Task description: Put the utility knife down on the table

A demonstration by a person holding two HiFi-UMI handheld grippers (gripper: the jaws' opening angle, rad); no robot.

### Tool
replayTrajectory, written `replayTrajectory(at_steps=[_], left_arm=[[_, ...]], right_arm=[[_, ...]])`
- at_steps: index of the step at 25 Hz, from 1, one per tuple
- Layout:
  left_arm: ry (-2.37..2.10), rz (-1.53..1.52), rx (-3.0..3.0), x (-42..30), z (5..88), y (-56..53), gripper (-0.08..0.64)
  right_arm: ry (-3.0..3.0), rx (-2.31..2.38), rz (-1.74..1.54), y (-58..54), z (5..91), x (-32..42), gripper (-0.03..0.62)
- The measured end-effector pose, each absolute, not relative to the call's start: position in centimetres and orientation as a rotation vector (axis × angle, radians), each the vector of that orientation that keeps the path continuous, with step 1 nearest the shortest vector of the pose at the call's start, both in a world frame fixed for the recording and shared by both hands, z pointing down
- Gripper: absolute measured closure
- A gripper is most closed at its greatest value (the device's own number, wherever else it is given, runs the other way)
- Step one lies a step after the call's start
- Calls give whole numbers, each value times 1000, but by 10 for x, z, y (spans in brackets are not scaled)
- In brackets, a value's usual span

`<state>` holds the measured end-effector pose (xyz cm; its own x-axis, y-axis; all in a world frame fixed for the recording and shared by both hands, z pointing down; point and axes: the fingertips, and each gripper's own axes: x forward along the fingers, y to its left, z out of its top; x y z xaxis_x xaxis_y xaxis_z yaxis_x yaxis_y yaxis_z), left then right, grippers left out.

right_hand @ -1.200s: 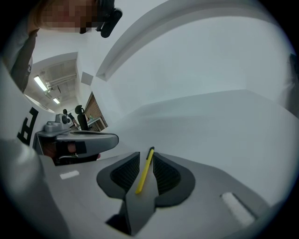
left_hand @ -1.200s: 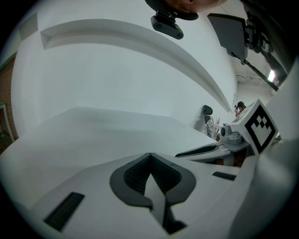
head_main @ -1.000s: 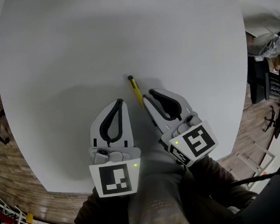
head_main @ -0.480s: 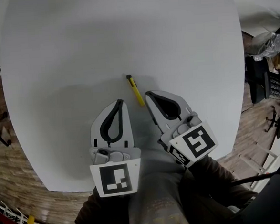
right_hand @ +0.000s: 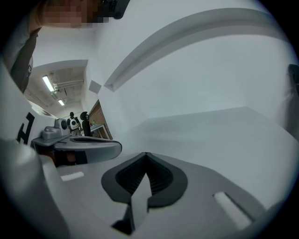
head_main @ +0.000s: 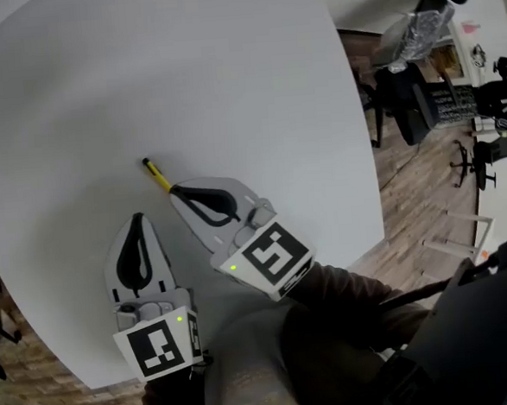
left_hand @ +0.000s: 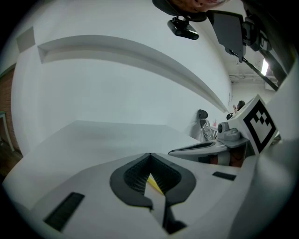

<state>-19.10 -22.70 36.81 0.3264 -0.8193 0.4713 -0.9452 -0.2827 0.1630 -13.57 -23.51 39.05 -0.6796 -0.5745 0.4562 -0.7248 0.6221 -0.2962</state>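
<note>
The yellow utility knife (head_main: 156, 174) with a black tip lies flat on the white table (head_main: 227, 69), and neither gripper holds it. My right gripper (head_main: 177, 192) is shut, its tip at the knife's near end; its own view shows only bare table ahead. My left gripper (head_main: 136, 219) is shut and empty, a little nearer and to the left. Through the gap under the left jaws a strip of the yellow knife (left_hand: 154, 183) shows. Each gripper sees the other beside it: the right gripper (left_hand: 205, 147) and the left gripper (right_hand: 88, 144).
The table's curved edge runs down the right side, with wooden floor beyond. Office chairs (head_main: 411, 100) and other furniture stand off the far right. The person's sleeves (head_main: 329, 296) fill the bottom of the head view.
The head view has swung, so the table now sits left and the room right. The knife stays on the table. The right gripper's tip has come round to the knife's near end.
</note>
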Motion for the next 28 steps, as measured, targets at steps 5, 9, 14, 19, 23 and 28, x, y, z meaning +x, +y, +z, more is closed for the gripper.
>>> replayTrajectory(at_steps=[5, 9, 14, 19, 23, 28], left_arm=[[-1561, 371, 2263, -177, 333, -212, 558], [-1551, 365, 2282, -164, 324, -205, 558], [-1561, 373, 2287, -163, 317, -199, 558], [-1554, 372, 2303, -156, 314, -199, 558], [-1571, 372, 2301, -159, 313, -198, 558], [-1574, 370, 2300, -164, 312, -193, 558]], right_arm=[[-2579, 1085, 606, -220, 350, -132, 591], [-2587, 1074, 593, -214, 342, -123, 592], [-2603, 1060, 582, -209, 333, -124, 592], [-2604, 1070, 582, -210, 330, -119, 592], [-2615, 1057, 573, -210, 329, -123, 592], [-2618, 1054, 569, -206, 327, -129, 592]])
